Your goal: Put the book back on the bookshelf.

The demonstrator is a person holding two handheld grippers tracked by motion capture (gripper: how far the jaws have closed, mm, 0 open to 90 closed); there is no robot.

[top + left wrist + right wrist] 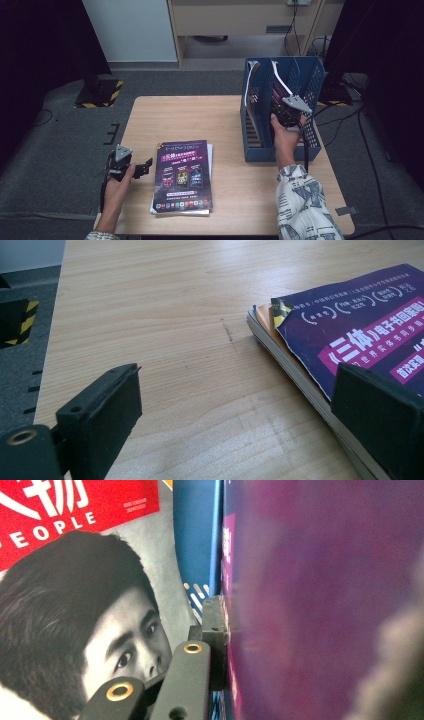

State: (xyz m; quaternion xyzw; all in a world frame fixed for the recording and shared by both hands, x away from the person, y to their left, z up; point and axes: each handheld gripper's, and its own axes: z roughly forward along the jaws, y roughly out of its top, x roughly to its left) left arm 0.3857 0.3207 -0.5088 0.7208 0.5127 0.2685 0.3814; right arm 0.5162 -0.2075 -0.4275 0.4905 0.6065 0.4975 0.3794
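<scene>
While the right gripper (289, 111) feeds a purple-covered magazine (278, 92) down into the middle slot of the blue file rack (260, 152), clamped tight on the cover, the danger is plain: a floppy booklet held by one edge could buckle against the divider or catch the red-mastheaded magazine (75, 605) already standing in the next compartment and drag it askew. Release too high and it may slump over the rim rather than drop in. Over at the near left of the wooden table (220, 115), the left gripper (142, 167) sits jaws wide apart, holding nothing, just beside the stack of magazines (182, 177); its upper jaw hangs over the stack's edge, and a careless close could curl the already torn corner (279, 310). Hard to judge: the right gripper view is mostly a purple blur, its far jaw is hidden behind the cover, and the slot's bottom is out of sight.
</scene>
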